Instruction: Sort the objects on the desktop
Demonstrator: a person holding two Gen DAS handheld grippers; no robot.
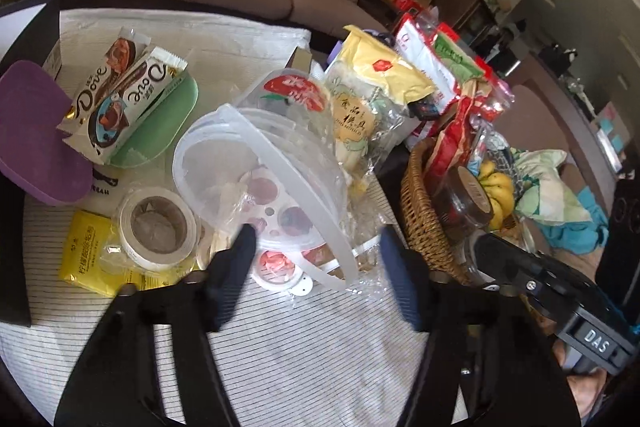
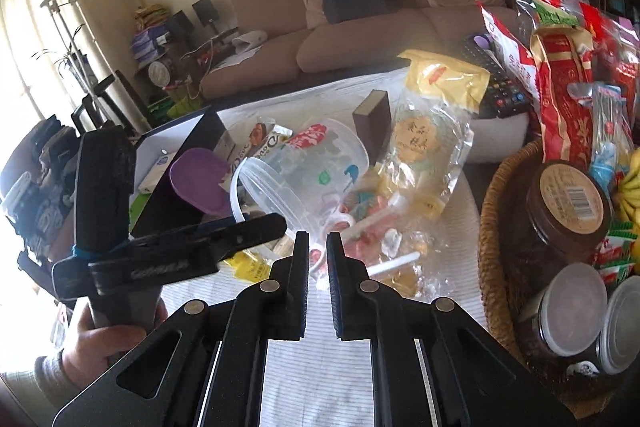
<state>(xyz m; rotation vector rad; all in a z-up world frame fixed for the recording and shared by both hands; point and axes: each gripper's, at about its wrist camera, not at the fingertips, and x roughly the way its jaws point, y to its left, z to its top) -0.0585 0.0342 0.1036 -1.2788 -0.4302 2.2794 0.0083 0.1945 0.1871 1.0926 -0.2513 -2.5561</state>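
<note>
A clear plastic bucket (image 1: 260,147) with a white handle lies on its side on the striped cloth, mouth toward me; it also shows in the right wrist view (image 2: 316,163). My left gripper (image 1: 316,243) is open, its fingers on either side of the bucket's handle and a small round candy tub (image 1: 278,267), touching neither. My right gripper (image 2: 318,251) is nearly shut and empty, above the cloth just in front of the bucket. A tape roll (image 1: 158,227), a yellow sachet (image 1: 86,247), two Dove bars (image 1: 120,99) and a yellow snack bag (image 1: 372,95) lie around.
A wicker basket (image 2: 496,227) with jars, bananas and red packets stands at the right. A purple lid (image 1: 36,135) and a green lid (image 1: 160,123) lie at the left by a dark box (image 2: 188,147). A sofa (image 2: 360,27) is behind the table.
</note>
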